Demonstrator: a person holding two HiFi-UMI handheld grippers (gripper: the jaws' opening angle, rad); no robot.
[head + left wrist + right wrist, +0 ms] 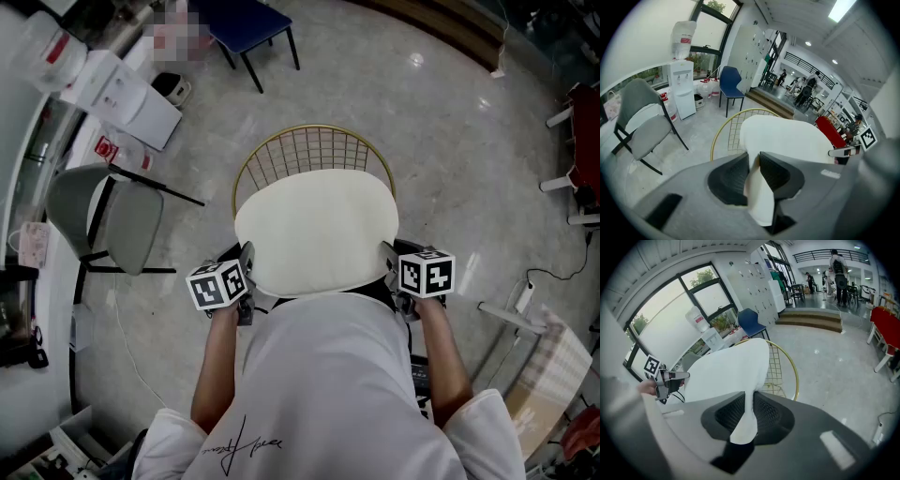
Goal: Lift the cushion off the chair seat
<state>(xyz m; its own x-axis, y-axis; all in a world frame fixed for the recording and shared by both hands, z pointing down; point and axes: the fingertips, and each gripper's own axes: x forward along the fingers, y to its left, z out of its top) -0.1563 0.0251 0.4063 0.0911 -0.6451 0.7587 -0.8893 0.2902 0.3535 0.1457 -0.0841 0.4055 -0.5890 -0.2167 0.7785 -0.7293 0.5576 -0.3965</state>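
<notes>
A cream cushion (314, 230) lies over the seat of a gold wire chair (305, 150), directly in front of me. My left gripper (246, 267) is at the cushion's near left edge. In the left gripper view its jaws (753, 161) are shut on a fold of the cushion (787, 138). My right gripper (389, 258) is at the near right edge. In the right gripper view it (749, 401) pinches the cushion (726, 366) between its dark ribbed pads. The chair's wire back (785, 366) shows behind the cushion. My white shirt hides the seat's front edge.
A grey chair (122, 220) stands to the left, and a water dispenser (122, 94) behind it. A blue chair (248, 28) is at the far side. Red furniture (581, 141) and a cardboard box (544, 375) are at the right. People walk in the distance.
</notes>
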